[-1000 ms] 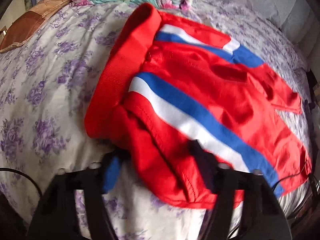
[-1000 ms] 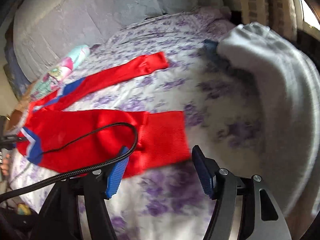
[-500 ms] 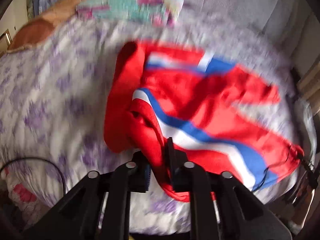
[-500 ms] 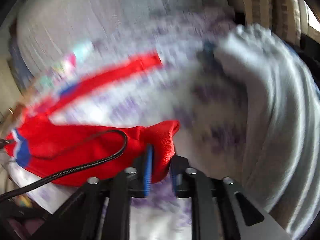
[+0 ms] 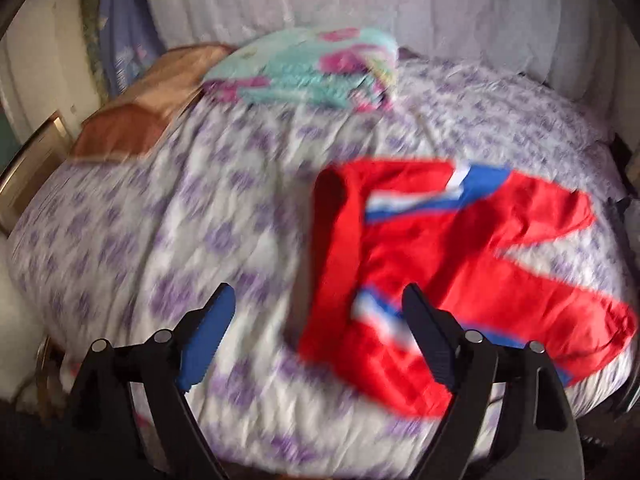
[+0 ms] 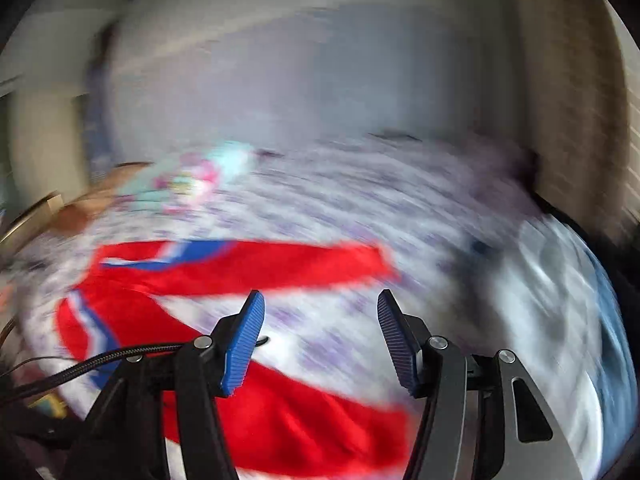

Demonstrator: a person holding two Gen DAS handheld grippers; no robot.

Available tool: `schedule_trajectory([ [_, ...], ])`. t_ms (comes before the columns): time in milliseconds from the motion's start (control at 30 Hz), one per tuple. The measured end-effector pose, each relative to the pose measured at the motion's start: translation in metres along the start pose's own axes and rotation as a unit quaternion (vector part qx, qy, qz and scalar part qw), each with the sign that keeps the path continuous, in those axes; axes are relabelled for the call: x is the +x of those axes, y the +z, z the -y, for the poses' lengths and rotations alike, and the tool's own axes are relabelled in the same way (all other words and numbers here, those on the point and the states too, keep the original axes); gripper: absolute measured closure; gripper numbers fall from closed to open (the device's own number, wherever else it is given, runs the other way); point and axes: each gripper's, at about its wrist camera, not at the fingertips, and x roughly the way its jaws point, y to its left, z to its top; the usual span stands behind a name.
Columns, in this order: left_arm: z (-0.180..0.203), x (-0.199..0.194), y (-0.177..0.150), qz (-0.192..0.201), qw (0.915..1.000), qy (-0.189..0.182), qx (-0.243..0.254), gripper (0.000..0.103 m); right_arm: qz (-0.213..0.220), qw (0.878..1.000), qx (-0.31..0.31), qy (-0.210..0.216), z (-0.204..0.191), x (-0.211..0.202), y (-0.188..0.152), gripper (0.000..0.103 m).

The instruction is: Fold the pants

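The red pants (image 5: 432, 272) with blue and white side stripes lie spread on the purple-flowered bed (image 5: 192, 232), waistband to the left, both legs running right and apart. My left gripper (image 5: 316, 320) is open and empty, raised above the waistband's near corner. In the right wrist view the pants (image 6: 248, 268) lie flat with the legs forming a V. My right gripper (image 6: 320, 332) is open and empty, above the gap between the legs near the near leg's cuff. Both views are motion-blurred.
A folded teal and pink blanket (image 5: 312, 68) and a brown pillow (image 5: 140, 120) lie at the bed's far left. A white and grey blanket heap (image 6: 560, 320) sits on the right. A black cable (image 6: 100, 360) hangs by the right gripper.
Both grippers were shut on the pants half a second ago, left on the waistband corner, right on the leg cuff. Both have let go, opened, and pulled back upward. The pants dropped flat.
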Motion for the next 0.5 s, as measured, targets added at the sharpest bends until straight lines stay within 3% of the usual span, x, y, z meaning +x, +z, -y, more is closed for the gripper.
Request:
schedule_trajectory([
  [100, 0.009, 0.036, 0.032, -0.018, 0.9997, -0.019, 0.004, 0.018, 0.0, 0.994, -0.071, 0.082, -0.051, 0.049, 0.042, 0.041],
  [167, 0.008, 0.072, 0.052, -0.038, 0.9989, -0.026, -0.007, 0.018, -0.027, 0.986, -0.103, 0.125, -0.082, 0.097, 0.063, 0.037],
  [300, -0.003, 0.14, 0.071, -0.084, 0.9949, -0.036, -0.043, 0.018, -0.096, 0.977, -0.146, 0.125, -0.118, 0.203, 0.078, 0.036],
  [500, -0.004, 0.195, 0.086, -0.114, 0.9916, -0.041, -0.047, 0.018, -0.2, 0.952, -0.201, 0.113, -0.139, 0.35, 0.063, 0.036],
])
